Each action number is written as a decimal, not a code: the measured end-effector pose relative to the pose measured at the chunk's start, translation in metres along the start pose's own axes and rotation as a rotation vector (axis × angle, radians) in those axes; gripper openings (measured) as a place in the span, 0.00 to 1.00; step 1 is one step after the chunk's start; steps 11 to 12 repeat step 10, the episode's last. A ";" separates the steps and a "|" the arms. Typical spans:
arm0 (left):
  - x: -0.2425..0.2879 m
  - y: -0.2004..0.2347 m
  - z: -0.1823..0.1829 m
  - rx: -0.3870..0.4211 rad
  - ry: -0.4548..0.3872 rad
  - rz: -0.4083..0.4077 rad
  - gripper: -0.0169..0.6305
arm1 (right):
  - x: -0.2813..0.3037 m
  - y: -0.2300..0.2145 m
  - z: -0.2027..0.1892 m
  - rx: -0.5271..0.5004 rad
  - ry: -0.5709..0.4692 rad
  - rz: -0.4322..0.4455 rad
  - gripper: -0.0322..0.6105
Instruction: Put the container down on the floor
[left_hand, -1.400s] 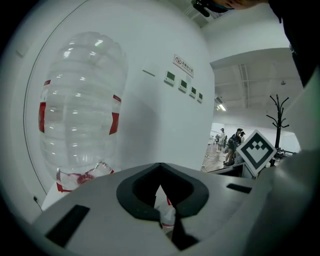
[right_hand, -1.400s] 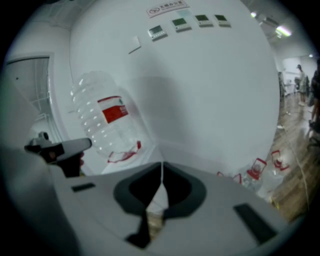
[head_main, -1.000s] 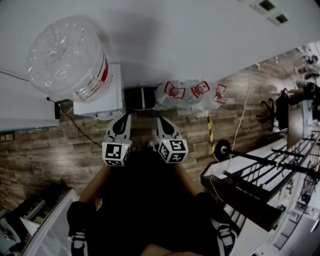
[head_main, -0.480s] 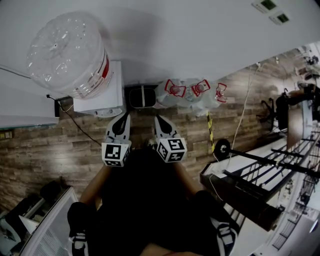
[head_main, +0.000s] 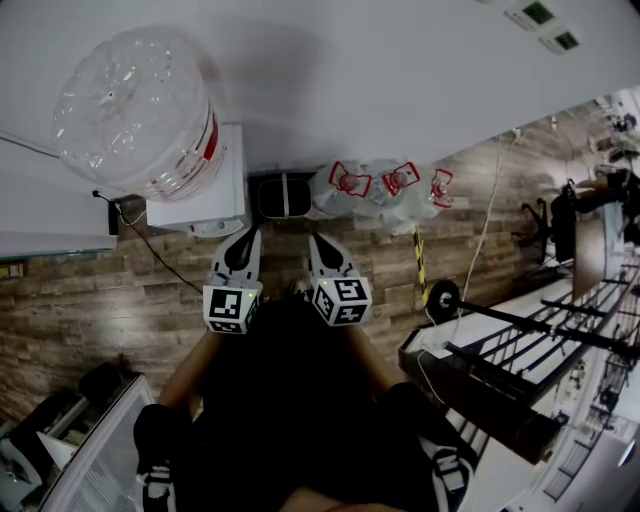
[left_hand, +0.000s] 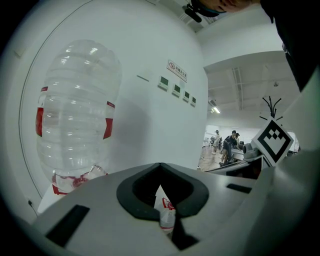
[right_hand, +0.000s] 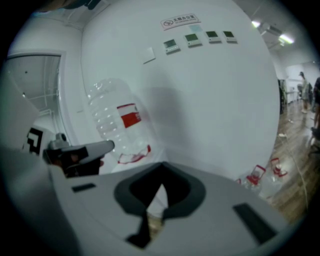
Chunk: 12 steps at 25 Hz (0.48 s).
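Note:
A large clear water container (head_main: 135, 110) with a red label stands upside down on a white dispenser (head_main: 222, 195) by the wall; it also shows in the left gripper view (left_hand: 75, 115) and the right gripper view (right_hand: 122, 125). Several smaller clear containers with red handles (head_main: 375, 188) sit on the wooden floor against the wall. My left gripper (head_main: 243, 242) and right gripper (head_main: 322, 246) are held side by side close to the person's body, pointing at the wall, well short of any container. Both are shut with nothing in them.
A dark bin (head_main: 285, 195) sits on the floor between the dispenser and the small containers. A cable (head_main: 160, 262) runs across the floor on the left. A black metal rack (head_main: 500, 350) stands at the right, and a yellow-black strip (head_main: 421, 262) lies near the containers.

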<state>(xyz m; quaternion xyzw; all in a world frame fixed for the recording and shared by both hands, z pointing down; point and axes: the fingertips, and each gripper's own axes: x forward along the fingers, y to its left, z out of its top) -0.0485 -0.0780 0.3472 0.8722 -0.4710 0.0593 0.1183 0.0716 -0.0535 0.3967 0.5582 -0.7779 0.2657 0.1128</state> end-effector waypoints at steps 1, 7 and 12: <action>0.000 0.000 -0.001 -0.003 0.003 0.000 0.07 | 0.000 0.000 0.000 0.001 0.000 0.000 0.10; 0.002 0.003 -0.005 -0.012 0.011 0.000 0.07 | 0.003 0.001 0.002 0.009 -0.005 0.004 0.10; 0.002 0.004 -0.002 -0.018 0.012 -0.003 0.07 | 0.004 0.003 0.004 0.012 -0.016 0.012 0.10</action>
